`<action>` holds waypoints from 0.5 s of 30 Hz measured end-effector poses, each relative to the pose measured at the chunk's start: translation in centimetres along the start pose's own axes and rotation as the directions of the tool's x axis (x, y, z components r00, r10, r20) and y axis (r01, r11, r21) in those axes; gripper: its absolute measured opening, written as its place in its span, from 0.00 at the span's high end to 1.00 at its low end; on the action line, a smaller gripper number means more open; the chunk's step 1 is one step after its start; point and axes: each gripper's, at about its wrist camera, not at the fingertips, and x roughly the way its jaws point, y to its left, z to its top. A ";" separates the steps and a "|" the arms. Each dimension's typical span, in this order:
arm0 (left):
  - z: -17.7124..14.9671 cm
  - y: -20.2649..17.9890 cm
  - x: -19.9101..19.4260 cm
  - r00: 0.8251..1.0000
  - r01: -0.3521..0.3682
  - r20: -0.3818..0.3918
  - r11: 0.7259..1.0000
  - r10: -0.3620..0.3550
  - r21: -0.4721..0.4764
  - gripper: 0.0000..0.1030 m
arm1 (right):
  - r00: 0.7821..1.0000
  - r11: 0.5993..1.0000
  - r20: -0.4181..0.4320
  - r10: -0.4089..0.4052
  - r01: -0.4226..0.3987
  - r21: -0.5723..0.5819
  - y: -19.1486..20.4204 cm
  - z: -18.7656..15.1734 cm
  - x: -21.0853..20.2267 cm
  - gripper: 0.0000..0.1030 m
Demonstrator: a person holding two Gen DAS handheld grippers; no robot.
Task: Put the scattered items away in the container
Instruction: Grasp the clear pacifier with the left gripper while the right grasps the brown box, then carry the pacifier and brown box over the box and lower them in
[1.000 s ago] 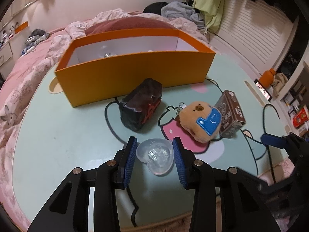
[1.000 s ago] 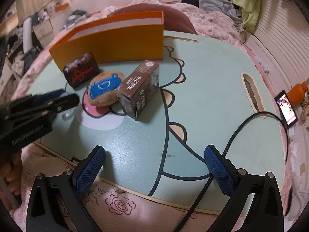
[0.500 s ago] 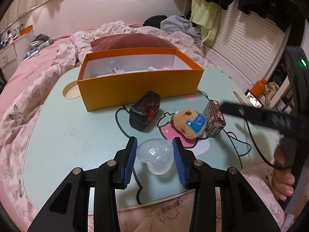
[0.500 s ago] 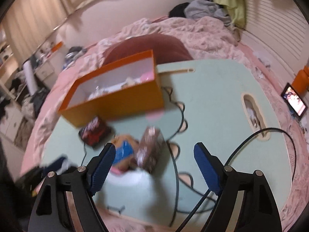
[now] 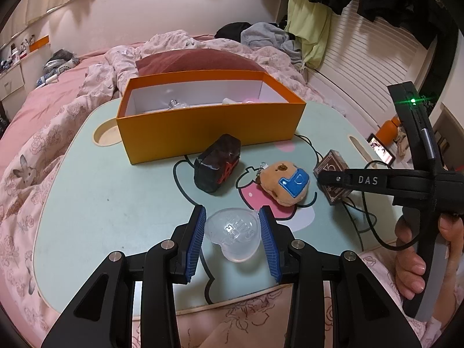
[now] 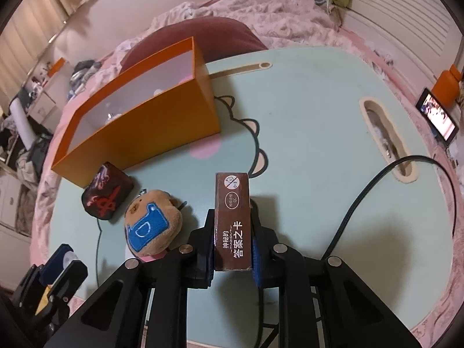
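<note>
We hold a clear, heart-shaped plastic case (image 5: pixel 234 237) clamped in the left gripper (image 5: pixel 233 217), low in the frame. Our right gripper (image 6: pixel 232 233) is clamped on one smooth brown card box (image 6: pixel 232 220) at lower centre. One glossy black pouch (image 5: pixel 218 167) and one fuzzy plush charm (image 5: pixel 285 182) lie mid-frame on the mint cartoon-printed table (image 5: pixel 101 203). One orange cardboard box (image 5: pixel 208 133) stands above them, with rumpled pink bedding (image 5: pixel 43 133) around.

Orange box (image 5: pixel 208 133) contents mostly hidden behind its front wall, too small to identify
</note>
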 end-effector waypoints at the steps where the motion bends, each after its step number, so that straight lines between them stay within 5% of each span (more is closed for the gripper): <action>1: 0.0 0.0 0.0 1.000 0.001 0.000 1.000 -0.001 0.000 0.62 | 1.000 1.000 0.007 0.002 -0.002 -0.001 -0.1 0.0 -0.2 0.82; 8: 1.6 0.6 -0.4 1.000 0.013 0.018 1.000 -0.013 -0.002 0.62 | 0.998 0.999 0.051 0.025 -0.023 -0.040 -0.3 0.5 -2.1 0.82; 15: 7.0 1.0 -0.5 0.998 -0.009 0.060 1.000 0.007 0.030 0.62 | 0.994 0.992 0.110 0.028 -0.014 -0.126 2.8 4.9 -3.1 0.82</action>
